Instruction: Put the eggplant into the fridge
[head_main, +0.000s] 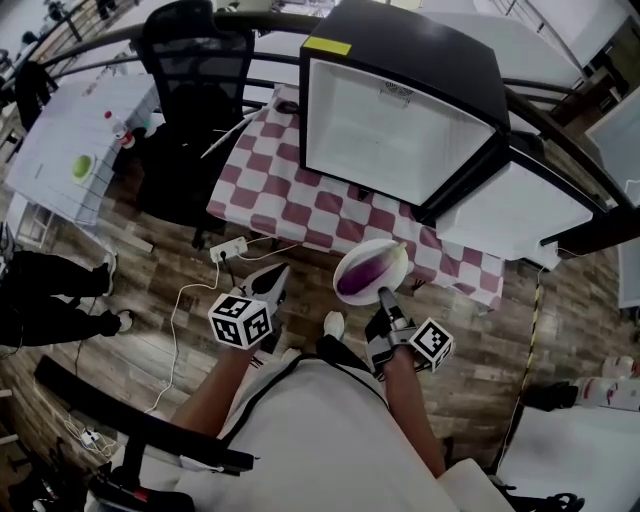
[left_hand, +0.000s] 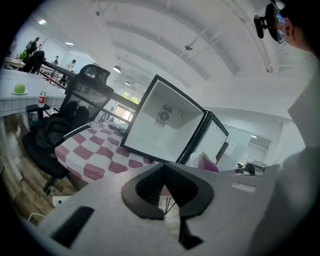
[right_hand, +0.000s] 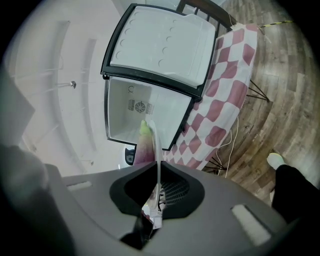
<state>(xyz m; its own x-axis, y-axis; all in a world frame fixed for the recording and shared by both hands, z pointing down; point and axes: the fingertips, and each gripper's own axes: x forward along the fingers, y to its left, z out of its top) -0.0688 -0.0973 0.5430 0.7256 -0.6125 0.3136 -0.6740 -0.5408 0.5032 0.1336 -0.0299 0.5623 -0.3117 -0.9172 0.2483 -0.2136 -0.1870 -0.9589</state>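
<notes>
One purple eggplant (head_main: 360, 274) lies on one round white plate (head_main: 398, 252), whose near rim the right gripper (head_main: 386, 298) pinches between its nearly closed fingers. The left gripper (head_main: 274, 282) beside it has its fingers together on nothing. Ahead of both pairs of fingertips stands one black white-lined fridge (head_main: 400, 130), its door (head_main: 520, 212) open, on one red-and-white checked tablecloth (head_main: 290, 185)
</notes>
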